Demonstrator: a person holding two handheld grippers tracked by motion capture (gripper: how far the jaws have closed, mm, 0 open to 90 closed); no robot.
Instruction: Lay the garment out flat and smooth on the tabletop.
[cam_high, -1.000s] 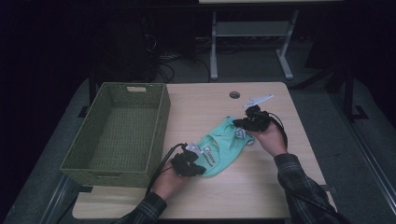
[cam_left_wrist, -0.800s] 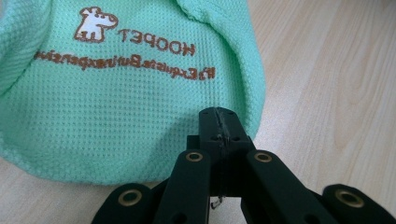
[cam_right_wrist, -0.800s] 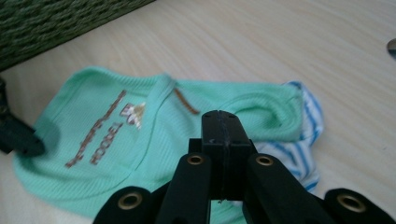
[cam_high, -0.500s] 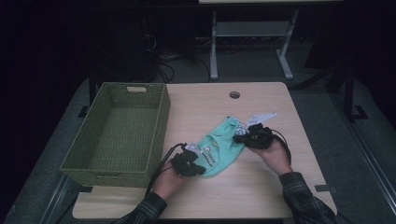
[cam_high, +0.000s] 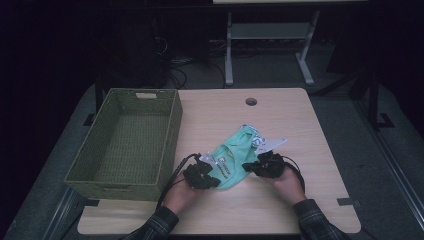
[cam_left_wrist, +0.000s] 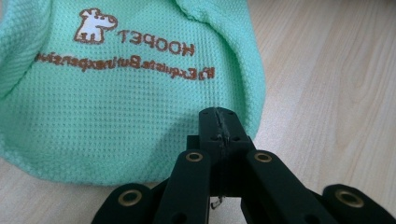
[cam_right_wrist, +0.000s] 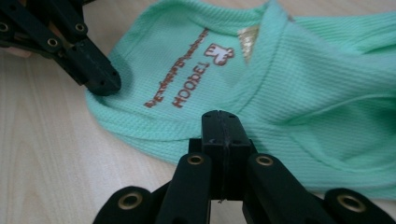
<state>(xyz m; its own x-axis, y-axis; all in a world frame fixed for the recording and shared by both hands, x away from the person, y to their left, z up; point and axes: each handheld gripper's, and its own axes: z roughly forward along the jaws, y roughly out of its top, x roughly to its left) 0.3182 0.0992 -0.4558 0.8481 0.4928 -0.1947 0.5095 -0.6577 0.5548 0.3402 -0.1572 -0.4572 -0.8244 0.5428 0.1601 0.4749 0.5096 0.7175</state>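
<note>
Garment: small mint-green knit garment (cam_high: 235, 160) with brown lettering and a little dog logo, lying crumpled on the surface (cam_high: 295, 120) just right of the basket (cam_high: 125, 145), between the two hands.
Feel: soft, thin, floppy waffle-knit; it looks very light and should sag and fold wherever it is lifted, with no risk of breaking.
Grip on cloth: the open weave likely gives the pads good bite, so slipping seems a small worry; dragging it across the wood could bunch it up.
Where to take hold: the rolled hem (cam_right_wrist: 140, 135) nearest the person, or a doubled fold, since a single layer may pull thin.
Left tool (cam_left_wrist: 219, 122): jaws pressed together at the hem's edge by the lettering; whether any cloth is pinched I cannot tell.
Right tool (cam_right_wrist: 222, 126): jaws together too, tips lying over the near fold; pinched cloth not clear either.
Two-point hold: tools set apart along the hem should keep the piece spread rather than hanging in a rope.
Basket: green woven, open-topped, nothing seen in it.
</note>
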